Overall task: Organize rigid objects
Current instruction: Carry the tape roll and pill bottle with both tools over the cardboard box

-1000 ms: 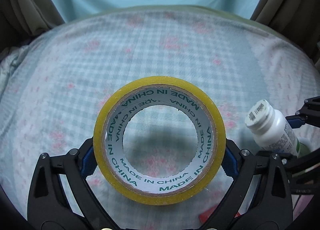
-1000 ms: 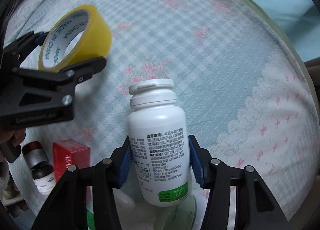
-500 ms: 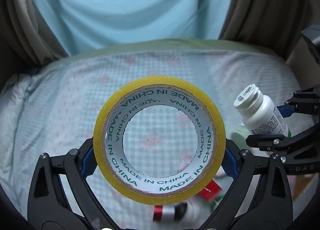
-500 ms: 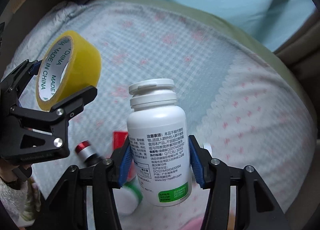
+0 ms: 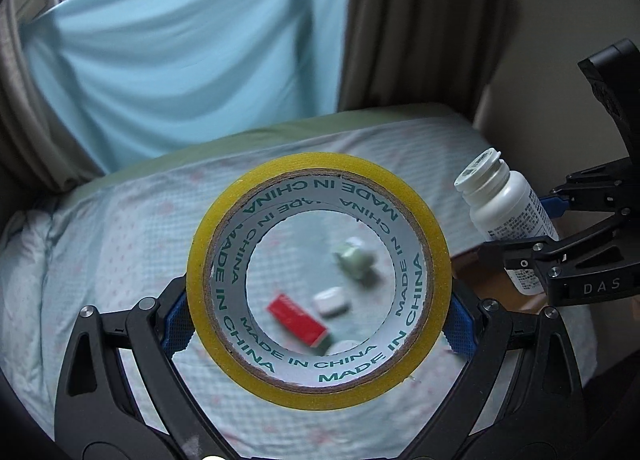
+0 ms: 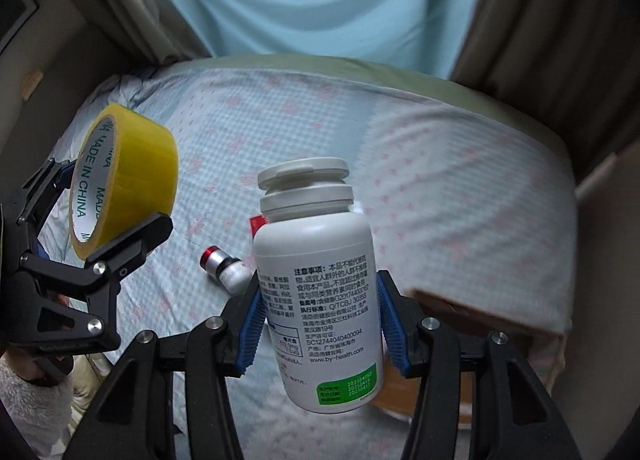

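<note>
My left gripper (image 5: 318,324) is shut on a yellow roll of tape (image 5: 224,244), held up above the bed; the roll also shows in the right wrist view (image 6: 160,164). My right gripper (image 6: 318,324) is shut on a white pill bottle (image 6: 316,292) with a printed label, held upright above the bed; the bottle shows at the right of the left wrist view (image 5: 504,212). On the bed below lie a red box (image 5: 296,320), a small white case (image 5: 330,300), a pale green jar (image 5: 354,260) and a red-capped vial (image 6: 226,268).
The bed has a blue and pink checked cover (image 6: 440,188). A brown cardboard box (image 6: 480,312) sits at the bed's right side. Blue and brown curtains (image 5: 180,60) hang behind the bed.
Both grippers have risen and pulled back from the bed with the tape roll and the bottle still held. More of the curtains and the small objects on the bed now show.
</note>
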The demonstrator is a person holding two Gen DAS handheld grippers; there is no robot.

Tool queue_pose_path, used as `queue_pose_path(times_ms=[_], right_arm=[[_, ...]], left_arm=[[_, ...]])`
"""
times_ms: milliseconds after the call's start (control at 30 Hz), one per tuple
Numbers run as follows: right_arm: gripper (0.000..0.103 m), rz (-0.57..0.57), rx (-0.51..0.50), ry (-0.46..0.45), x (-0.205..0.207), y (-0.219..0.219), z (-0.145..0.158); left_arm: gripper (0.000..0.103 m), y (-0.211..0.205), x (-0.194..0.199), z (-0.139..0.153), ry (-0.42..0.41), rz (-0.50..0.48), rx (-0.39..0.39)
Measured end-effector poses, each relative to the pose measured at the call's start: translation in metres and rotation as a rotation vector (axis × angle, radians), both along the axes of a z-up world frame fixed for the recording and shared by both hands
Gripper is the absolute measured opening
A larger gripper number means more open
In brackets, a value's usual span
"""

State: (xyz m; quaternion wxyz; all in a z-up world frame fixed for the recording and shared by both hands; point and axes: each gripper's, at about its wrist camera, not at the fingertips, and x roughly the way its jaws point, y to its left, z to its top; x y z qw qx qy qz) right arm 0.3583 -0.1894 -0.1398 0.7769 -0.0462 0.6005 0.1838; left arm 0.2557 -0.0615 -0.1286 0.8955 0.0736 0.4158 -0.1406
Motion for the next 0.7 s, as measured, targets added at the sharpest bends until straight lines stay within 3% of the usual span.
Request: queue_pose_path(times_ms=[333,533,700], right_arm=[[0.048,-0.083,-0.009,-0.042,-0.043,-0.134,0.037],[0.048,-0.096,-0.038,-0.029,-0.046,-0.211,0.013],[0.048,-0.104,-0.035,0.034,-0.043,-0.261,-0.033]], left_arm=[[0.096,-0.114,-0.034,0.026,0.001,-0.073,0.029],[0.096,-0.190,-0.033,0.006,0.052,-0.080,0.048],[0.096,-0.241,-0.020,-0.036,0.136,-0.088,0.076]])
